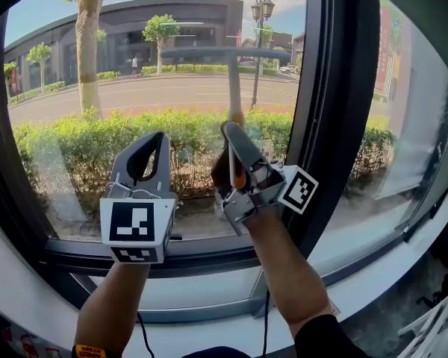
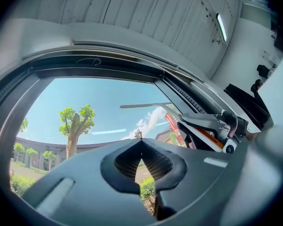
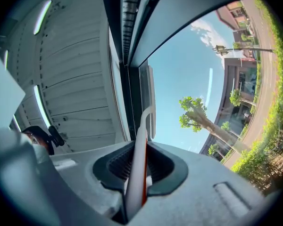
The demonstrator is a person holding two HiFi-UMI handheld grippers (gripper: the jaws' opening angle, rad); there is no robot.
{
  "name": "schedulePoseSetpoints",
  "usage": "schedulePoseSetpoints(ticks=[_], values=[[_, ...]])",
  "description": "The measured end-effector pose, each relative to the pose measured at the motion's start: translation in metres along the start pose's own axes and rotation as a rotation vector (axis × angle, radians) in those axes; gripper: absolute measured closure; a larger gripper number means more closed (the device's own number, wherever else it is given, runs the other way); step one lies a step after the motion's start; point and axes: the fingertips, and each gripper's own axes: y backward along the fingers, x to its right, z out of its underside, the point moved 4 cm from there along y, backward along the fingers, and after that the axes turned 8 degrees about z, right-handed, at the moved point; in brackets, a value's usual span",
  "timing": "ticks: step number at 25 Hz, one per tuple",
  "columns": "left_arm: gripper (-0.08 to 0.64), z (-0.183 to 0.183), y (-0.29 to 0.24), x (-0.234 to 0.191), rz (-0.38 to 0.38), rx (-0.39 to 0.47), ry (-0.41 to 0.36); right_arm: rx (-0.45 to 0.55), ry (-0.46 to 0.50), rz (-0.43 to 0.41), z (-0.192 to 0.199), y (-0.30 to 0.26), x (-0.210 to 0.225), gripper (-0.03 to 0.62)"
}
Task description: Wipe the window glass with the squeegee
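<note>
The squeegee (image 1: 234, 80) stands upright against the window glass (image 1: 134, 88), its T-shaped blade (image 1: 225, 52) high on the pane. My right gripper (image 1: 236, 134) is shut on the squeegee's handle, which has an orange stripe. In the right gripper view the handle (image 3: 137, 173) runs up between the jaws of the right gripper (image 3: 140, 147) to the blade (image 3: 151, 105) by the frame. My left gripper (image 1: 157, 139) is held up just left of it, shut and empty. The left gripper view has the left gripper (image 2: 141, 141) with tips together, the blade (image 2: 146, 105) and the right gripper (image 2: 217, 131) beyond.
A dark vertical mullion (image 1: 337, 103) stands right of the squeegee, with a second pane (image 1: 414, 118) beyond it. The white sill (image 1: 209, 293) runs below both arms. Outside are a hedge (image 1: 67, 144), a tree (image 1: 86, 43) and a road.
</note>
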Motion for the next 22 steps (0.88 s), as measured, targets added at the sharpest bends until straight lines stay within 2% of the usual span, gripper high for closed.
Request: schedulePoseSetpoints(ticks=[12,22], values=[[0.545,0.053,-0.003,0.051,0.056,-0.088,0.089,0.023,-0.098,0.051,0.032,0.075,0.018,0.551],[0.545,0.087,0.014,0.077,0.079,-0.167,0.123,0.042,-0.163,0.121,0.064,0.138,0.03,0.551]])
